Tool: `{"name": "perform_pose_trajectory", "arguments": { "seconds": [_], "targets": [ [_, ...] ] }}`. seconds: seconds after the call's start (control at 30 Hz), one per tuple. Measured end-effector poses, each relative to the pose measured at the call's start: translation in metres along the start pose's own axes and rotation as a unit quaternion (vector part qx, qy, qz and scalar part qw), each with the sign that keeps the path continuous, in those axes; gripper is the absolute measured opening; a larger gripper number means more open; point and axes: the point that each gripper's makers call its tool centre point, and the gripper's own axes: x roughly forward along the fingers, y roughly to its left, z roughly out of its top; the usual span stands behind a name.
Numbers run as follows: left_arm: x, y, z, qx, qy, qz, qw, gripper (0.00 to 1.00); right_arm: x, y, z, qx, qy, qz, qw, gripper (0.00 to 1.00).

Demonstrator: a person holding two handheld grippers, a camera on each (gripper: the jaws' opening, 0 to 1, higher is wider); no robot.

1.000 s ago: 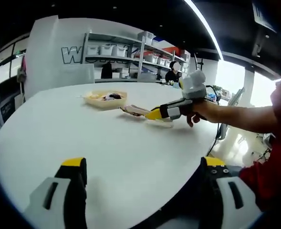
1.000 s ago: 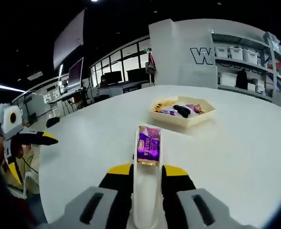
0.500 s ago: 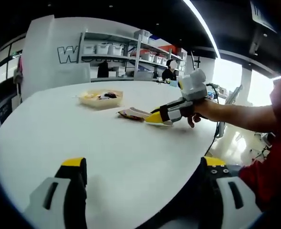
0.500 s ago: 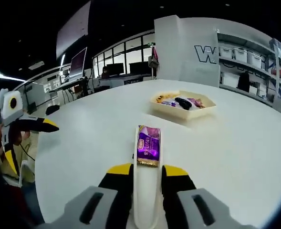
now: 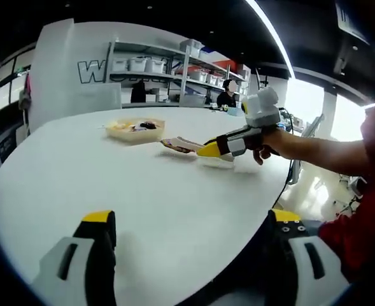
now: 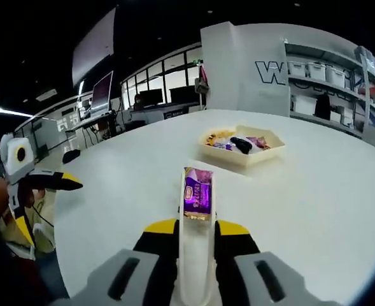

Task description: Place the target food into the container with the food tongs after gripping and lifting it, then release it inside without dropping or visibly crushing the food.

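White food tongs [image 6: 197,255] stick out forward from between the jaws of my right gripper [image 6: 197,226], which is shut on them. The tongs' tips pinch a purple snack packet [image 6: 198,194], held a little above the white table [image 6: 314,204]. Beyond it stands the beige container tray [image 6: 258,153] with several wrapped snacks inside. In the left gripper view the right gripper [image 5: 228,146] comes in from the right with the packet [image 5: 177,144] near the tray [image 5: 135,132]. My left gripper [image 5: 192,217] is open over the table's near edge, holding nothing, and shows as the left gripper [image 6: 31,185] in the right gripper view.
The round white table [image 5: 111,178] is broad and bare between my left gripper and the tray. Shelves with white bins [image 5: 155,67] line the far wall. A seated person [image 5: 228,99] is behind the table. A person's forearm [image 5: 321,153] reaches in from the right.
The right gripper with the tongs and packet has risen slightly above the table, still short of the tray. The left gripper stays open in place.
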Motion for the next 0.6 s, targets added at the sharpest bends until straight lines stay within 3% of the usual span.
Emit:
{"name": "perform_pose_trajectory", "arguments": {
  "seconds": [0.27,0.6],
  "targets": [
    [-0.005,0.006,0.004,-0.001,-0.006,0.007,1.0000,0.97,0.012,-0.018,0.058,-0.009,-0.027,-0.004,0.9996,0.15],
    [-0.008,0.011,0.008,-0.002,-0.011,0.015,0.9998,0.97,0.047,-0.044,0.102,0.011,-0.034,-0.016,0.9992,0.15]
  ]
}}
